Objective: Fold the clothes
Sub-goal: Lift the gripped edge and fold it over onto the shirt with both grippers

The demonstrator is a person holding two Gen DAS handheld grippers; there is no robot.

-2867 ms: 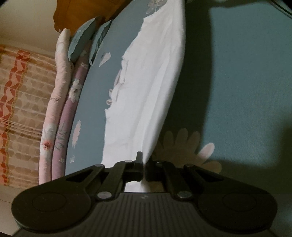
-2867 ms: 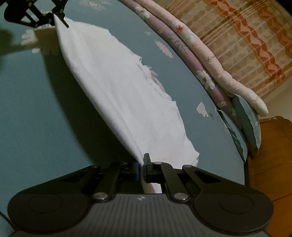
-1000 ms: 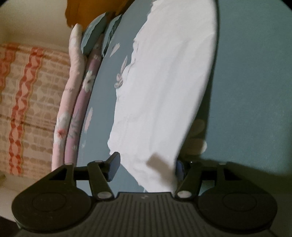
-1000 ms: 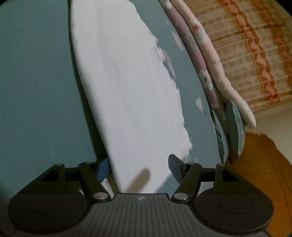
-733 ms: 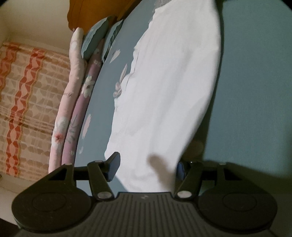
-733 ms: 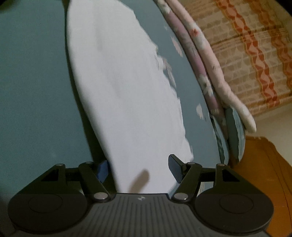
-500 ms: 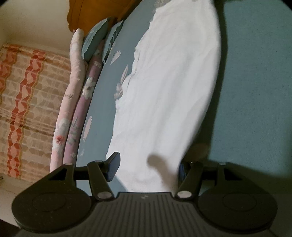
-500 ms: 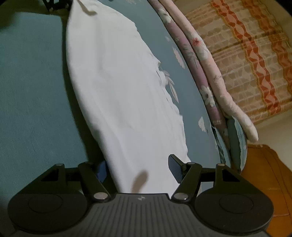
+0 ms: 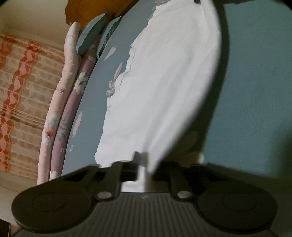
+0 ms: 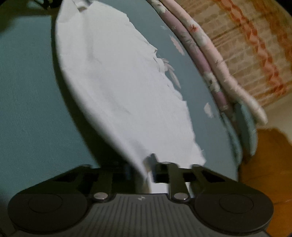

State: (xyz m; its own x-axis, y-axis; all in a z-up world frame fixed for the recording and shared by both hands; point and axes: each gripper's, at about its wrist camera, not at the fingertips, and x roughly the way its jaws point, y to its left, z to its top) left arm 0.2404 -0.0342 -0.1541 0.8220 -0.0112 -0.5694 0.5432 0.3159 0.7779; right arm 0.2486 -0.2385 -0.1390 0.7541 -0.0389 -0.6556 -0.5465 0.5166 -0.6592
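The white cloth [image 9: 160, 87] is lying folded on the blue bed [image 9: 255, 91]. The left claw [image 9: 141, 164] is pinching one near corner. The right claw [image 10: 147, 165] is closing on the opposite end, cloth between its jaws.

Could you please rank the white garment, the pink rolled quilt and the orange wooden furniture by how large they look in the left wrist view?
1. white garment
2. pink rolled quilt
3. orange wooden furniture, mostly cut off, so its true size is unsure
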